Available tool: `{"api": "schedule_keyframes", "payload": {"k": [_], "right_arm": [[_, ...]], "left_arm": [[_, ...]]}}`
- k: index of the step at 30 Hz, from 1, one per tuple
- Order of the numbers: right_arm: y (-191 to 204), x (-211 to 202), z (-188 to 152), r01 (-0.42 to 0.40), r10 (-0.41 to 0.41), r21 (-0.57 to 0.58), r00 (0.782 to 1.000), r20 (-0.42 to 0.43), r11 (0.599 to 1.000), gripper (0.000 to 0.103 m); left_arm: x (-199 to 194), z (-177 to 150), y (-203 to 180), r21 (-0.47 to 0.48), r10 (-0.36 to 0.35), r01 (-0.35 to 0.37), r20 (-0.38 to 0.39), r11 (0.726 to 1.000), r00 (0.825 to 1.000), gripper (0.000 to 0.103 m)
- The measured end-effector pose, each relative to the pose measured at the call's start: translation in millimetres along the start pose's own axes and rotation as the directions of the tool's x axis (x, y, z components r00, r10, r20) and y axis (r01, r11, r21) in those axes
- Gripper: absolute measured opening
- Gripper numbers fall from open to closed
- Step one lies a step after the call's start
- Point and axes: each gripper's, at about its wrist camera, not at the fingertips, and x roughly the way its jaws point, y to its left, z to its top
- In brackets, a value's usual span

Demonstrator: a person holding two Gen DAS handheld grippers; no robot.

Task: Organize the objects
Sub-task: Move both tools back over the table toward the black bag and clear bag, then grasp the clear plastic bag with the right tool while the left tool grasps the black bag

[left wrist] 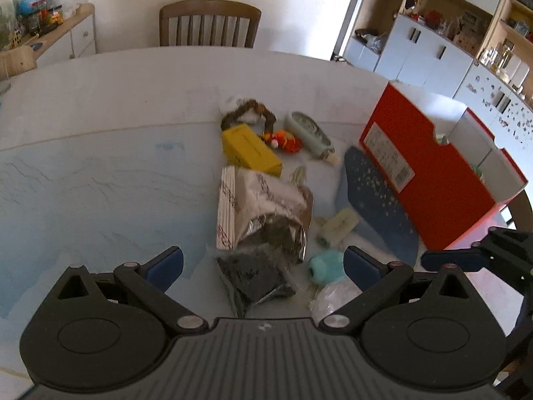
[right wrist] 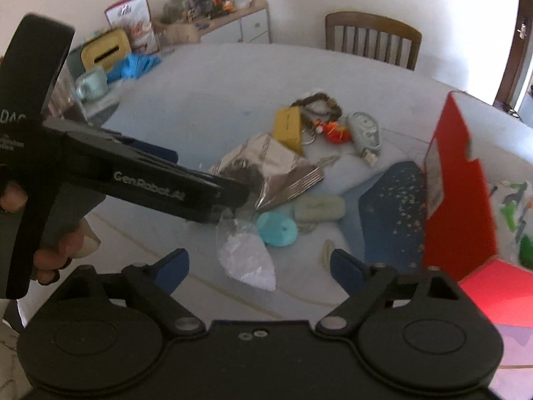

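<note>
Lengthwise, foil bag (left wrist: pixel 263 213) pointing away.

The left wrist view looks down and forward over the table (left wrist: pixel 100 166) from its near edge, facing the chair (left wrist: pixel 210 23) at the far edge, with the foil bag (left wrist: pixel 263 206) close beneath; the right wrist view sits further right and a little further back, angled leftward, so the same chair (right wrist: pixel 371 38) falls right of centre and the sideboard (right wrist: pixel 233 23) shows beyond the far left corner; both share the pile at mid-table: foil bag (right wrist: pixel 273 163), yellow box (left wrist: pixel 250 148) (right wrist: pixel 289 126), teal disc (left wrist: pixel 324 265) (right wrist: pixel 278 228), and the red box (left wrist: pixel 429 170) (right wrist: pixel 459 186) at the right edge; each view catches the other tool, the right gripper (left wrist: pixel 456 260) at the first's right border, the left gripper (right wrist: pixel 230 196) across the second's left half
</note>
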Motion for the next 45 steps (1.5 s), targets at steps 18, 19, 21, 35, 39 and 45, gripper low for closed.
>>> {"api": "schedule_keyframes", "payload": {"k": [18, 19, 21, 35, 39, 45], "right_arm": [[7, 32, -4, -0.063, 0.062, -0.010, 0.996, -0.065, 0.998, 0.055], [7, 32, -4, -0.068, 0.067, -0.010, 0.996, -0.066, 0.998, 0.051], [7, 33, -4, -0.071, 0.070, -0.011, 0.995, -0.071, 0.997, 0.047], [-6, 4, -11, -0.083, 0.084, 0.019, 0.995, -0.046, 0.996, 0.034], [-18, -14, -10, -0.078, 0.078, 0.053, 0.997, -0.015, 0.996, 0.033], [-36, -44, -9, -0.075, 0.071, 0.103, 0.996, 0.049, 0.992, 0.034]], "left_arm": [[23, -11, 13, -0.044, -0.006, 0.003, -0.078, 0.999, 0.997, 0.065], [22, -11, 14, -0.045, -0.012, 0.009, -0.079, 0.999, 0.997, 0.061], [21, -12, 13, -0.047, -0.027, 0.023, -0.082, 0.999, 0.996, 0.054], [-2, -14, 9, -0.020, -0.014, 0.013, -0.058, 1.000, 0.998, 0.036], [-15, -12, 3, -0.010, -0.015, 0.015, -0.054, 1.000, 0.998, 0.036], [-37, -5, -12, 0.006, -0.045, 0.045, -0.035, 0.999, 0.998, 0.036]]}}
